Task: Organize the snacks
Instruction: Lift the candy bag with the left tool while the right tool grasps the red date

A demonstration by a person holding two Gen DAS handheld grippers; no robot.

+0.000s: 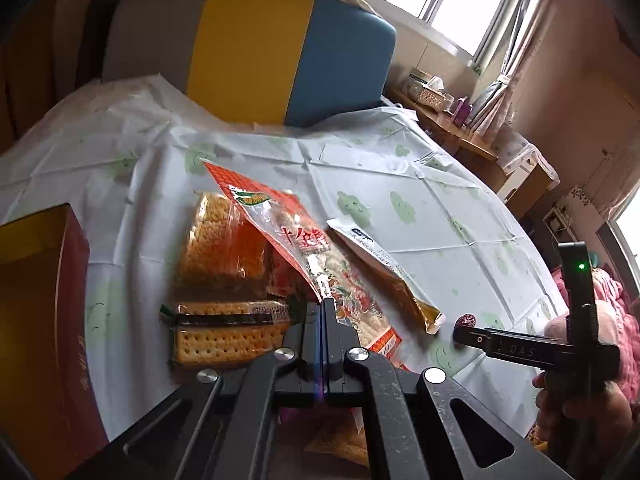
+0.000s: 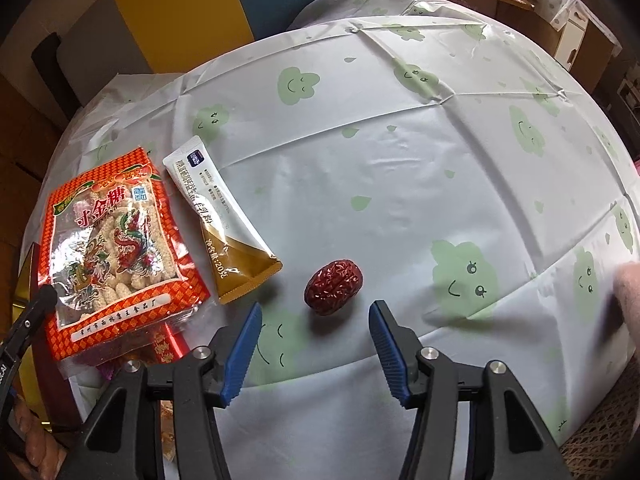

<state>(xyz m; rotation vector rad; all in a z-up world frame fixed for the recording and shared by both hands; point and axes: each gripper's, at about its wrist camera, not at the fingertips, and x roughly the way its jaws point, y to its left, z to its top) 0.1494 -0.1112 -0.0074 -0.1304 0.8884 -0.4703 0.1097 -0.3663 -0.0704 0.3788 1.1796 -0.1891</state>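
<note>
- Red box (image 1: pixel 40 320): stands at the far left edge of the table (image 2: pixel 400 160); its open top shows a yellow interior. Probably the container for the snacks.
- Cracker packs (image 1: pixel 224 264): two packs lie just right of the box, one nearer, one farther.
- Left gripper (image 1: pixel 323 312): its jaws are pressed together on the near edge of the red candy bag (image 2: pixel 116 256), which tilts upward over the crackers in the left wrist view. The hold is on thin film at the bag's rim only; the film may slip out or the bag may swing and drag the crackers.
- White-and-gold sachet (image 2: pixel 224 216): lies flat, touching or just beside the bag's right edge. A sweep of the bag could shove it.
- Dried red date (image 2: pixel 333 287): rests alone on the cloth, right of the sachet and near the table's front.
- Right gripper (image 2: pixel 316 344): jaws spread wide, empty, with the date just beyond the gap between the blue pads (image 2: pixel 244 352). The date is small and rounded; an off-centre closure could squirt it sideways or roll it toward the table edge.
</note>
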